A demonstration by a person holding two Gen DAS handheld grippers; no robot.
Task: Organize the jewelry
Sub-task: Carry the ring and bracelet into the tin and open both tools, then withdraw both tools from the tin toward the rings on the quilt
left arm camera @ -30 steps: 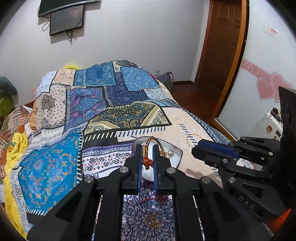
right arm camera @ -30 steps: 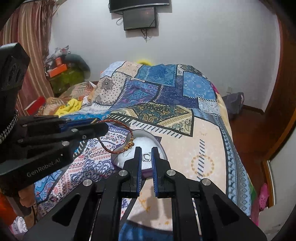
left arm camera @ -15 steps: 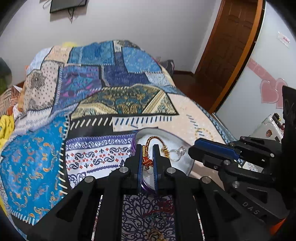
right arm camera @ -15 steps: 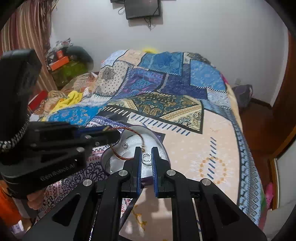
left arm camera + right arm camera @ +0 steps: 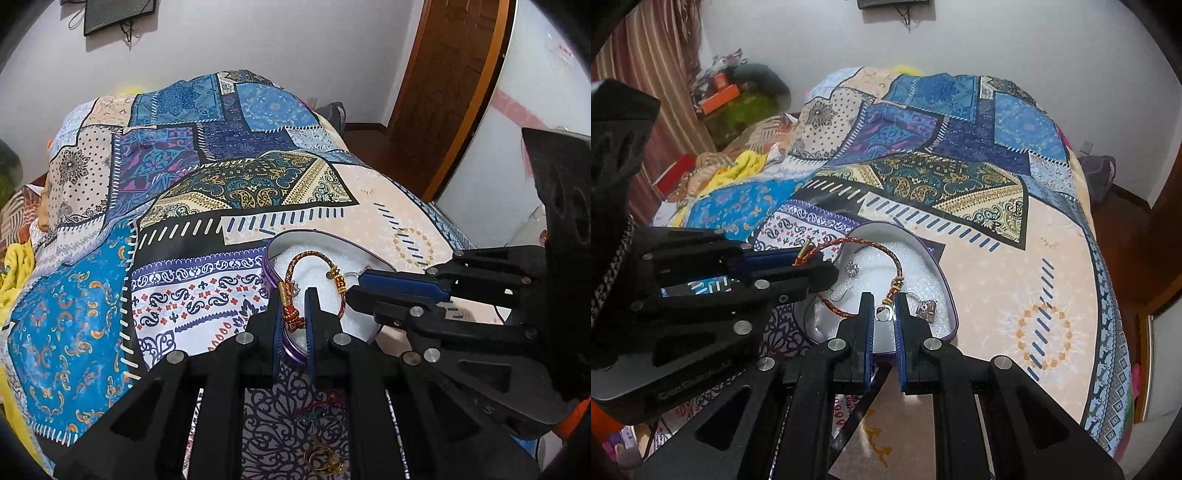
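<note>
left gripper (image 5: 295,314): jaws pinch red bracelet (image 5: 310,258) over tin (image 5: 951,310)
right gripper (image 5: 884,314): jaws clamp ring (image 5: 883,314)
risk: bracelet may snag, dragging tin

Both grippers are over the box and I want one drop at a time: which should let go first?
Probably left. The left gripper grips the red braided bracelet, whose loop already hangs inside the heart-shaped box. The right gripper, pinching a small silver ring, sits at the near rim.

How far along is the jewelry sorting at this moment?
Done: small silver pieces already lie in the heart-shaped box. In hand: the left gripper holds the red braided bracelet over the box; the right gripper pinches a silver ring. Left: gold jewelry outside on the bedspread.
</note>
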